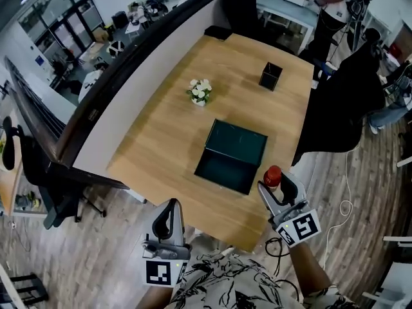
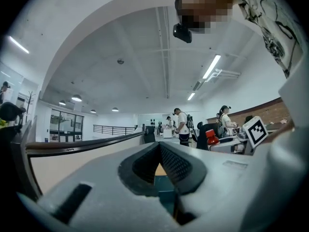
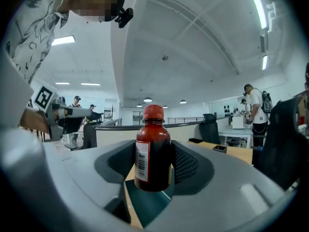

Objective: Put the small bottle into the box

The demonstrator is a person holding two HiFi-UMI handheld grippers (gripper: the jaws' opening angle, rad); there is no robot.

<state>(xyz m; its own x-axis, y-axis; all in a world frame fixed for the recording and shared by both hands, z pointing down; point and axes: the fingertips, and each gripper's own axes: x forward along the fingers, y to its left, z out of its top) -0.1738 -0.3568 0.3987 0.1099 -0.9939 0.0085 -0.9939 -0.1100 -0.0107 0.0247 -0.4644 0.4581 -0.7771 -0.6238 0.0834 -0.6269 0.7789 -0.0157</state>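
A small brown bottle [image 1: 273, 176] with a red cap stands upright between the pads of my right gripper [image 1: 278, 185], which is shut on it. The bottle [image 3: 152, 151] fills the middle of the right gripper view, white barcode label facing left. It hangs just past the front right corner of the open dark green box [image 1: 212, 172], whose lid [image 1: 237, 141] lies flat behind it. The box's inside [image 3: 149, 204] shows under the bottle. My left gripper [image 1: 170, 208] hovers off the table's near edge, shut with nothing in it [image 2: 159, 166].
On the wooden table [image 1: 161, 140] stand a small pot of white flowers [image 1: 201, 91] and a black pen cup [image 1: 270, 76]. A dark-topped partition [image 1: 129, 63] runs along the left side. A black jacket hangs on a chair [image 1: 341, 102] at the right.
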